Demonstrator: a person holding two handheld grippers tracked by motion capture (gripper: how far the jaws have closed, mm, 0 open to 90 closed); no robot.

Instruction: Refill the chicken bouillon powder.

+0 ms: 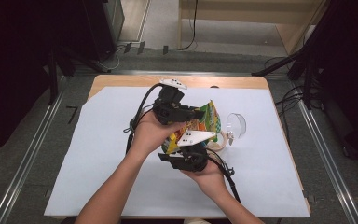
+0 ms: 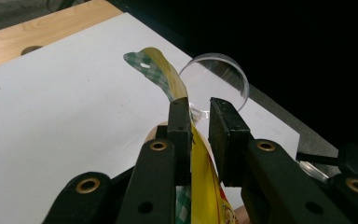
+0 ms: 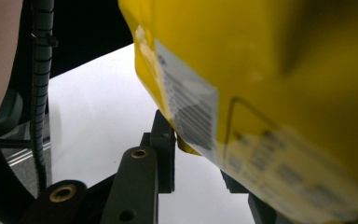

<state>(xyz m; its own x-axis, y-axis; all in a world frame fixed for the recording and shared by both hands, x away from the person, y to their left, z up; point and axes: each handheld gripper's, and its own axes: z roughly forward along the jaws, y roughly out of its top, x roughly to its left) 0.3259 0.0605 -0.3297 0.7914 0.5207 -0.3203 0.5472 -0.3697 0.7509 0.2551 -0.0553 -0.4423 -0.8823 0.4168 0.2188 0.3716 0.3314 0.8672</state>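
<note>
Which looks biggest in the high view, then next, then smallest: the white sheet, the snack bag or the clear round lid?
1. white sheet
2. snack bag, though the grippers hide part of it
3. clear round lid, smallest; it is see-through, so its edge is faint

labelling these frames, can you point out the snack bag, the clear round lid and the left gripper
snack bag (image 2: 204, 186): left gripper view, its yellow side between the jaws
clear round lid (image 2: 223, 77): left gripper view, its transparent face
left gripper (image 2: 199, 122): left gripper view, midway between its fingertips
</note>
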